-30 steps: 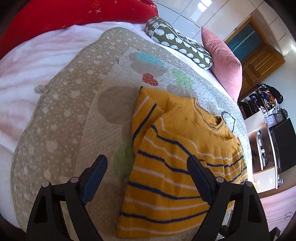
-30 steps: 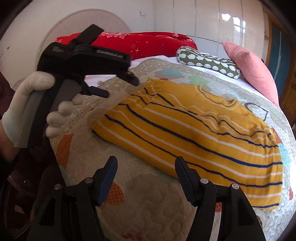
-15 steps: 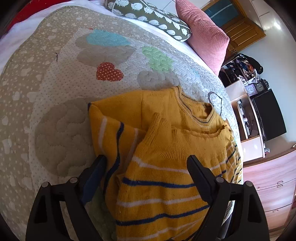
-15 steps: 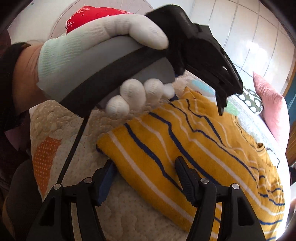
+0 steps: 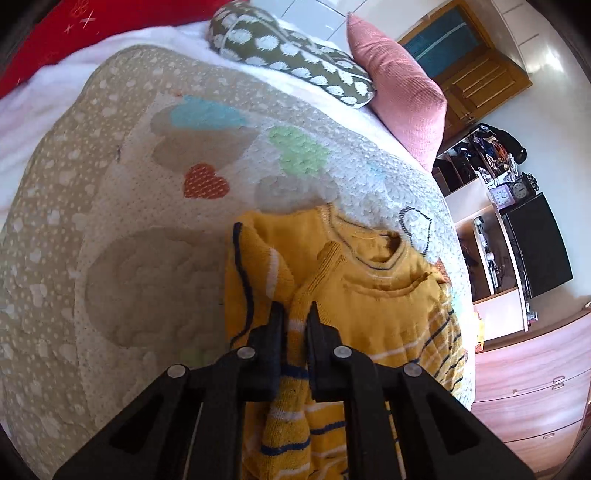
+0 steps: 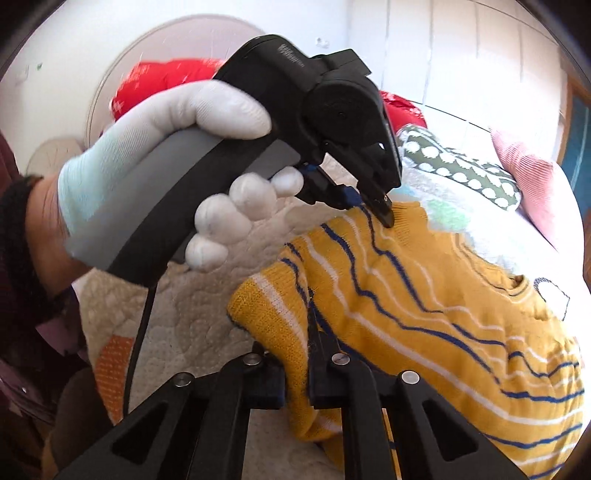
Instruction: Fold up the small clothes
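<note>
A small yellow sweater (image 5: pixel 384 317) with navy and white stripes lies on a quilted bed cover (image 5: pixel 155 229). My left gripper (image 5: pixel 295 314) is shut on the sweater's left edge, below the shoulder. In the right wrist view the sweater (image 6: pixel 424 280) fills the lower right. My right gripper (image 6: pixel 297 354) is shut on its near bottom corner. The left gripper (image 6: pixel 373 210) also shows there, held by a white-gloved hand (image 6: pixel 177 155), pinching the sweater's far edge.
A green patterned bolster (image 5: pixel 291 55), a pink pillow (image 5: pixel 402 96) and a red blanket (image 5: pixel 74 33) lie at the bed's head. A wooden door (image 5: pixel 476 77), shelves and a dark cabinet (image 5: pixel 535 247) stand to the right of the bed.
Both grippers were open a second ago. Each moved in to the sweater and closed on its left edge, which now bunches up between the jaws.
</note>
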{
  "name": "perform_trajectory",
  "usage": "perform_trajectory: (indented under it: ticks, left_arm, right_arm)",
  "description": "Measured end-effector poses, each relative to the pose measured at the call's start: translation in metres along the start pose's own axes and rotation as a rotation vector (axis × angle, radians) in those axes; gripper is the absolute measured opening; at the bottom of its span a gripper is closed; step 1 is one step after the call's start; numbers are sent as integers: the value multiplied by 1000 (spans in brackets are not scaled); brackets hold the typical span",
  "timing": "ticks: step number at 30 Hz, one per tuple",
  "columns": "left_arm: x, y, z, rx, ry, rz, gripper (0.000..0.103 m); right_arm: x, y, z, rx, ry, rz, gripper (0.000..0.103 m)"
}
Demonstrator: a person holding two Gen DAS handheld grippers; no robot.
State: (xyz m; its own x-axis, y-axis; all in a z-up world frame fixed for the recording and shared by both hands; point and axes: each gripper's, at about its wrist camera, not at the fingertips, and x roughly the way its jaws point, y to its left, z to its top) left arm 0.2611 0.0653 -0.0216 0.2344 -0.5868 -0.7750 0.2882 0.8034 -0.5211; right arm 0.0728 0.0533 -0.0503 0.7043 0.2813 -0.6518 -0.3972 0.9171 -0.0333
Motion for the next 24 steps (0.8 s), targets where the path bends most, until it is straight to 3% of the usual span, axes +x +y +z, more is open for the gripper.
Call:
perform_trajectory:
  ticks: [4, 7, 9, 14, 19, 22, 23, 24]
  left_arm:
    - [0, -71, 6, 87, 5, -24, 10]
    - [22, -137, 5, 172, 31, -20, 10]
    - [46, -184, 0, 230, 63, -36, 4]
    - [109, -273, -23, 350, 151, -10, 4]
    - [96, -291, -37, 364, 124, -28, 6]
    - [60, -276, -43, 344, 48, 20, 26]
    - [46, -266, -46, 334, 11, 51, 37]
    - [33, -255, -50, 327, -23, 91, 41]
  right_arm:
    - [-42, -36, -5, 105, -74, -19, 8]
    - [-76, -81, -22, 225, -120, -44, 8]
    - [-103, -117, -45, 332, -140, -65, 8]
    - [-137, -199, -107, 571, -103, -87, 8]
    - [-142, -243, -163, 743, -36, -47, 10]
    - [-147, -243, -171, 766, -34, -11, 19]
    - [-151, -244, -171, 764, -30, -3, 23]
    - [-156, -246, -173, 764, -31, 4, 24]
